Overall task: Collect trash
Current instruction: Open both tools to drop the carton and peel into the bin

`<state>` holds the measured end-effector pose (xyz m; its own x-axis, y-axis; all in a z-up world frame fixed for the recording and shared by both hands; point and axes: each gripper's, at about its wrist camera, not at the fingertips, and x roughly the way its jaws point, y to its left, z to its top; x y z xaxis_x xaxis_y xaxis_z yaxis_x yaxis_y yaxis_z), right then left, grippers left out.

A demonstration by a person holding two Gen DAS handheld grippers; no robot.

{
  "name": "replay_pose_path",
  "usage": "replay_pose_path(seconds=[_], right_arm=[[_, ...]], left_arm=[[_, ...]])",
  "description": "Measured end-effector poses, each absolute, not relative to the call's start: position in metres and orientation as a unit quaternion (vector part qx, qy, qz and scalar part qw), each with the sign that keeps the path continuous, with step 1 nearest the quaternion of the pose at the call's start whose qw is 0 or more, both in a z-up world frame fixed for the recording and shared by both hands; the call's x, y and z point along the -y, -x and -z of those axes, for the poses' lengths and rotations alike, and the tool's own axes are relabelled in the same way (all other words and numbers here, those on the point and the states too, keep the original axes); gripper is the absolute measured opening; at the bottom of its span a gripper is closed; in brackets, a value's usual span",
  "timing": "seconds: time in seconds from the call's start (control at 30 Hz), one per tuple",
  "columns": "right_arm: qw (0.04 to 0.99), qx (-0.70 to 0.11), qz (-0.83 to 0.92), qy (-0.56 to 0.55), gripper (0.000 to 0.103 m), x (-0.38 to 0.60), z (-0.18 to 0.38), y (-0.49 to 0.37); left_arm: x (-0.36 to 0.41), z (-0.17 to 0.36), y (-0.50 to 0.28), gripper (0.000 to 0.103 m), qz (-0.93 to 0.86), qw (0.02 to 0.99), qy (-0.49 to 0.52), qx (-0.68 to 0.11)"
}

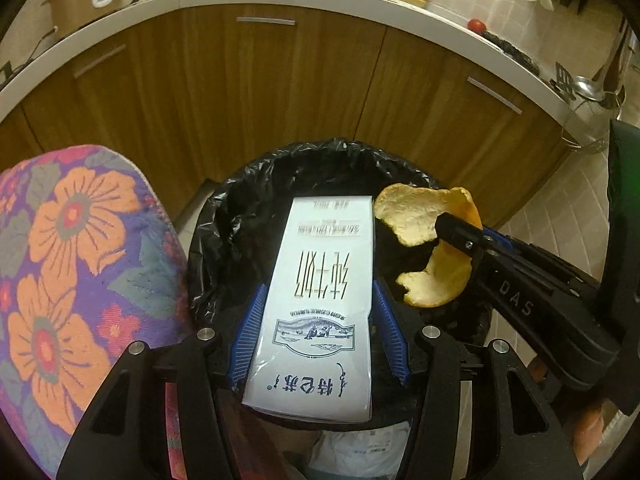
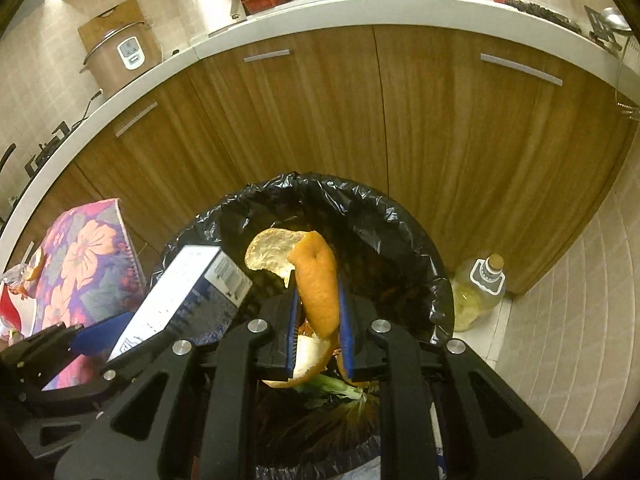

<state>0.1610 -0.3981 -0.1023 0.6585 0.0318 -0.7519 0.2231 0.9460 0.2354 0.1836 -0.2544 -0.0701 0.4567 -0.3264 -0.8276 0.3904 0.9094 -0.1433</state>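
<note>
My left gripper (image 1: 318,300) is shut on a white milk carton (image 1: 320,304) and holds it over the trash bin lined with a black bag (image 1: 248,200). My right gripper (image 2: 318,292) is shut on an orange peel (image 2: 316,284) and holds it over the same bin (image 2: 400,232). The peel (image 1: 428,248) and the right gripper (image 1: 464,240) show at the right of the left wrist view. The carton (image 2: 184,292) and the left gripper (image 2: 120,336) show at the left of the right wrist view. Green scraps (image 2: 332,388) lie inside the bin.
A flower-patterned cushion (image 1: 68,264) stands left of the bin. Wooden cabinets (image 2: 400,120) under a white counter (image 2: 320,12) stand behind it. A bottle of yellow oil (image 2: 476,292) sits on the tiled floor to the right. A rice cooker (image 2: 120,56) stands on the counter.
</note>
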Motion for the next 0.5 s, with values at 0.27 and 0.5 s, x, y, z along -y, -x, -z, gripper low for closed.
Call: replay_pose_path(seconds=[0.27,0.5], right_arm=[[0.893,-0.422,0.026,-0.156,0.015,0.39,0.108,-0.166],[0.871,-0.456,0.014,-0.184,0.032,0.386,0.122,-0.167]], left_arm=[[0.238,0.05,-0.174,0.059,0.218,0.863,-0.014,-0.456],[0.215,0.022,-0.152,0.062,0.212,0.882,-0.025,-0.42]])
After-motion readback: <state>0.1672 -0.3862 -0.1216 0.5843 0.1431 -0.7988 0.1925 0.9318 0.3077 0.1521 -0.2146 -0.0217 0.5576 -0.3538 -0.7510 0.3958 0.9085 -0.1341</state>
